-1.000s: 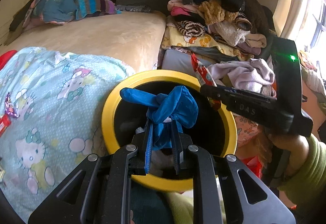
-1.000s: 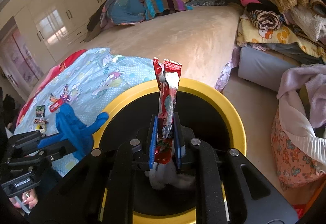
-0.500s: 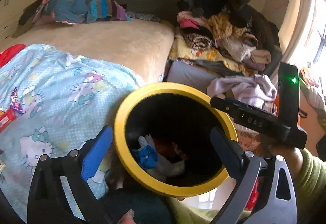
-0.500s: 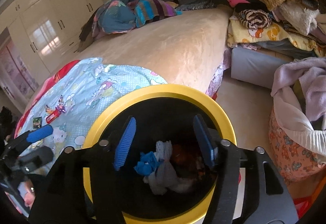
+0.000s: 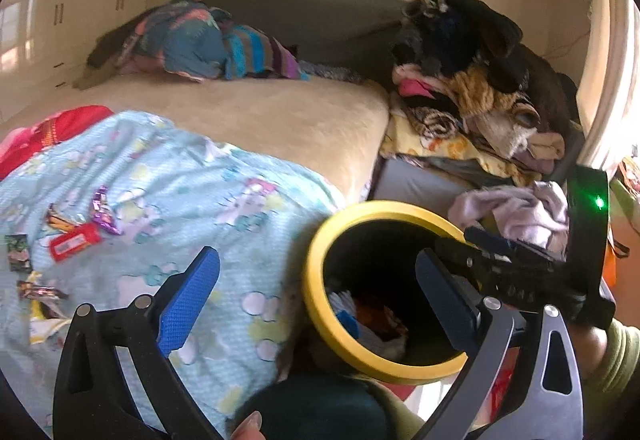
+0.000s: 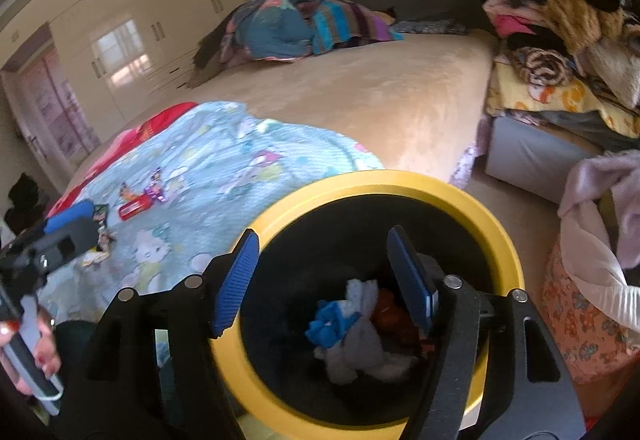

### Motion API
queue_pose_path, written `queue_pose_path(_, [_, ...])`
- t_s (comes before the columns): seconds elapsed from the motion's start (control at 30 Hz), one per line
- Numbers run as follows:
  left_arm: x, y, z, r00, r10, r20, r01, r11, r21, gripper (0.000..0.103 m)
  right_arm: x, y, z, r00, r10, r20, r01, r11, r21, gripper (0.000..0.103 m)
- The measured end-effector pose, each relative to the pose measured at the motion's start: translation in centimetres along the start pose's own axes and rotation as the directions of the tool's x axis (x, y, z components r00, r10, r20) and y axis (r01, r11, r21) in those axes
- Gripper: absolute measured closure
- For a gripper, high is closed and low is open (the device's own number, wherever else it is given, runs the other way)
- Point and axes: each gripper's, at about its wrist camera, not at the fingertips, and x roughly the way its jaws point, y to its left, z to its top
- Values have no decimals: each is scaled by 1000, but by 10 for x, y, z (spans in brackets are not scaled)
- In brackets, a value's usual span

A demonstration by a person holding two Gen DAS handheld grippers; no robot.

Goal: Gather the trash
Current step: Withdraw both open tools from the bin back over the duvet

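Note:
A black bin with a yellow rim stands beside the bed. In it lie a blue glove, white tissue and a red wrapper. My right gripper hangs over the bin's mouth, its jaws opening with nothing between them. My left gripper is open wide and holds nothing, straddling the bin's left rim and the blue cartoon blanket. Loose wrappers lie on the blanket: a red one, a purple one and others at the far left.
A tall pile of folded clothes stands right of the bed on a grey box. A floral laundry basket with pale cloth sits right of the bin. Bundled bedding lies at the bed's far end. Wardrobes line the left wall.
Both grippers opened; the blue glove and the red wrapper dropped into the bin. My left gripper swung left and up, towards the blanket.

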Motion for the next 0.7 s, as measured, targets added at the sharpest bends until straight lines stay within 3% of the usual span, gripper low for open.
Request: queue_pose_path(0.7, [-52, 67, 8, 983, 144, 113, -127, 982, -142, 7, -5, 92, 5, 986, 167, 3, -165, 978, -127, 42])
